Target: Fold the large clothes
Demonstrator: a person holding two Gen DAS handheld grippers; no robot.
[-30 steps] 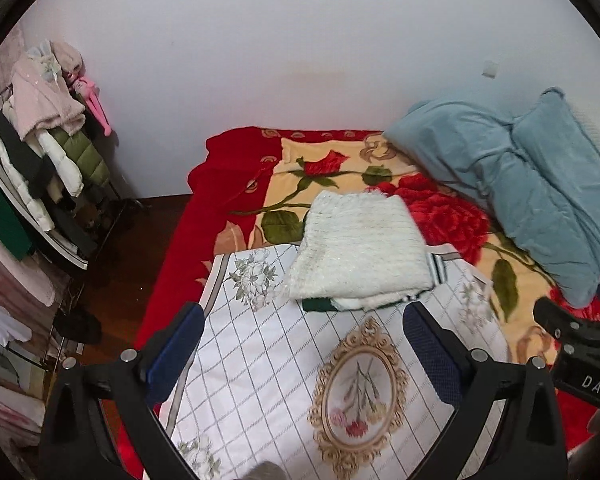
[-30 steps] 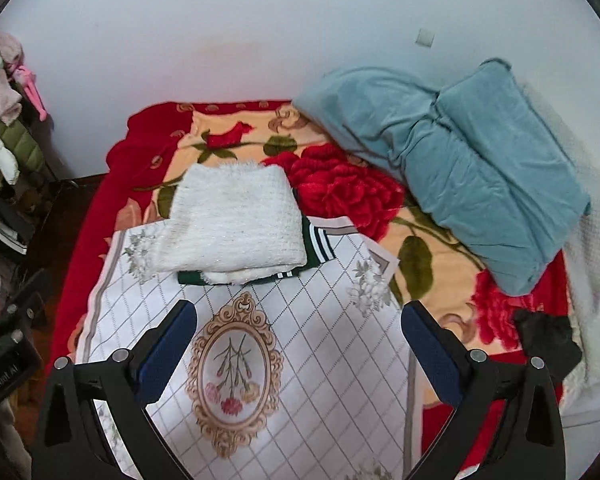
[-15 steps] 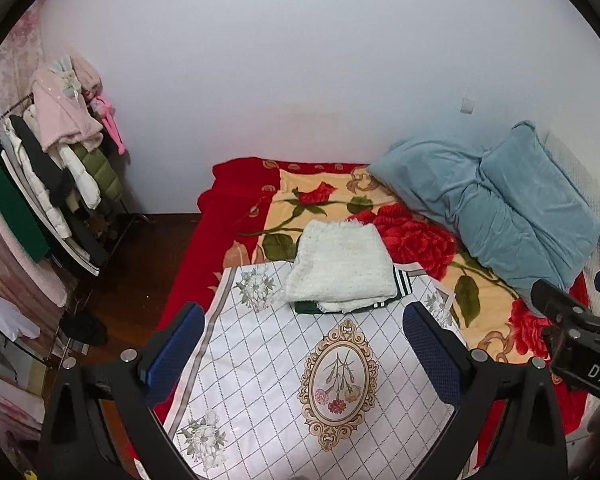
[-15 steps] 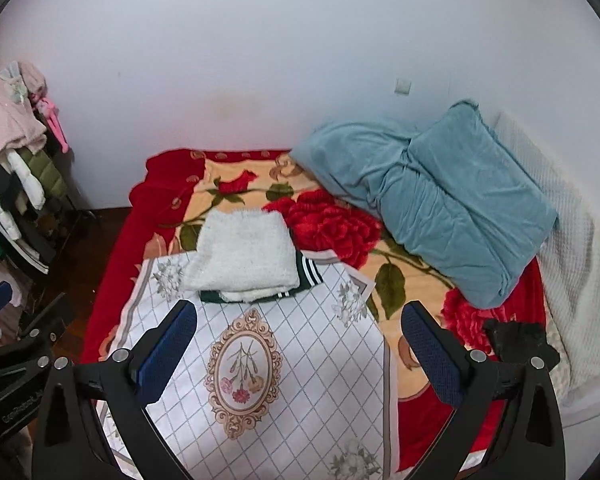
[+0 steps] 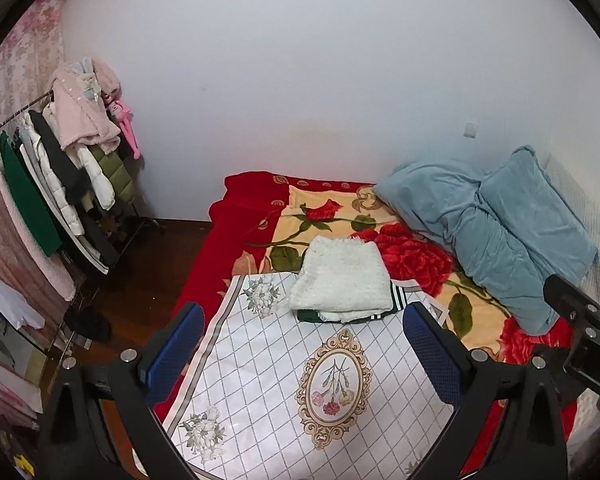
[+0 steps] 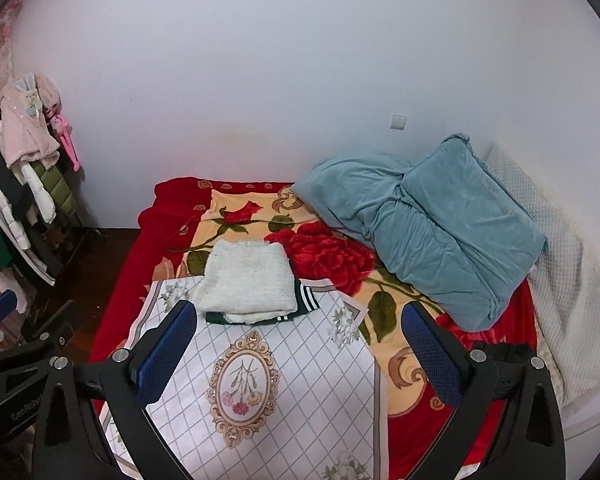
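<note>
A folded white knit garment (image 5: 342,278) lies on a folded dark green garment with white stripes (image 5: 396,296), at the far edge of a white checked cloth (image 5: 260,376) on the bed. The stack also shows in the right wrist view (image 6: 246,282). My left gripper (image 5: 300,356) is open and empty, held well back above the cloth. My right gripper (image 6: 296,356) is open and empty too, held back above the same cloth (image 6: 312,392).
A red floral blanket (image 6: 332,256) covers the bed. A blue quilt (image 6: 432,228) is bunched at the back right beside a white pillow (image 6: 560,300). A clothes rack (image 5: 60,196) with several hanging garments stands left on the wooden floor. A dark item (image 6: 504,354) lies at the bed's right.
Both grippers have pulled back and up from the folded stack, which now looks smaller and farther away. The stack has not moved. Both grippers stay open.
</note>
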